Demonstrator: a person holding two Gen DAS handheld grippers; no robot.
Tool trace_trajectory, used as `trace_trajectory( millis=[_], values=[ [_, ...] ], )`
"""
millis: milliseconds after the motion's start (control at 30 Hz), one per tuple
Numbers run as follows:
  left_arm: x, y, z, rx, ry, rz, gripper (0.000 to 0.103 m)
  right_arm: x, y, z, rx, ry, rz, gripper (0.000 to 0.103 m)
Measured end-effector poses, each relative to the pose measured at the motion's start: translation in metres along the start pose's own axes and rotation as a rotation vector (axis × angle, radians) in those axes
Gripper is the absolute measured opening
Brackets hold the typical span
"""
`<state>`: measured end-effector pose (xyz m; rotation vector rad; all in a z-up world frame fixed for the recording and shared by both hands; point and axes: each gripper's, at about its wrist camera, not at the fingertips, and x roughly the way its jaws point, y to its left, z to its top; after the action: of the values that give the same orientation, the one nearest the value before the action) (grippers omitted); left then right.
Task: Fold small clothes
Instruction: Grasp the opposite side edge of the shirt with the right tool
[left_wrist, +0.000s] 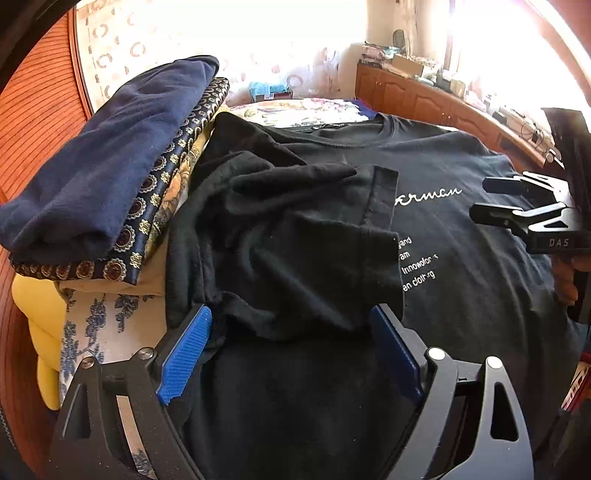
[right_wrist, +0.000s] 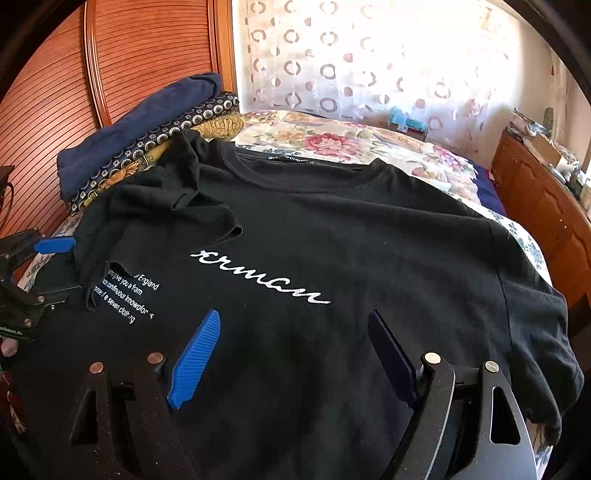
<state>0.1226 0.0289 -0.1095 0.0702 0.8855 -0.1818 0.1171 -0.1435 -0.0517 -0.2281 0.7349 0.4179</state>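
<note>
A black T-shirt (right_wrist: 332, 229) lies chest-up on a floral bed (right_wrist: 332, 140). Its sleeve (left_wrist: 295, 236) at nine o'clock is folded inward. The left gripper (left_wrist: 291, 350) and right gripper (right_wrist: 295, 354) hover open, holding nothing. Next, likely fold the three o'clock sleeve.

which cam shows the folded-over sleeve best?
Left wrist: the folded sleeve fills the centre, just ahead of the open left gripper. Right wrist shows it small and oblique at left, partly covering the shirt's print.
</note>
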Motion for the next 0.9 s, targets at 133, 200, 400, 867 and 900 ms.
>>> trace_trajectory(
  millis=[133,200,400,867,900],
  values=[
    [0.002,-0.002,-0.002,0.006,-0.006,0.002,0.091,-0.009,-0.011,-0.002,0.020,-0.016,-0.008,0.084],
    [0.003,-0.001,-0.002,0.005,-0.005,0.000,0.091,-0.022,-0.024,-0.008,0.032,-0.022,-0.027,0.084],
    [0.004,-0.002,-0.002,0.005,-0.005,0.000,0.092,-0.070,-0.086,-0.034,0.098,-0.034,-0.130,0.084],
    [0.004,-0.002,-0.002,0.005,-0.005,-0.001,0.092,-0.102,-0.236,-0.107,0.457,0.005,-0.246,0.078],
    [0.004,-0.002,-0.002,0.005,-0.005,-0.001,0.092,-0.100,-0.240,-0.109,0.477,0.007,-0.232,0.075]
  ],
)
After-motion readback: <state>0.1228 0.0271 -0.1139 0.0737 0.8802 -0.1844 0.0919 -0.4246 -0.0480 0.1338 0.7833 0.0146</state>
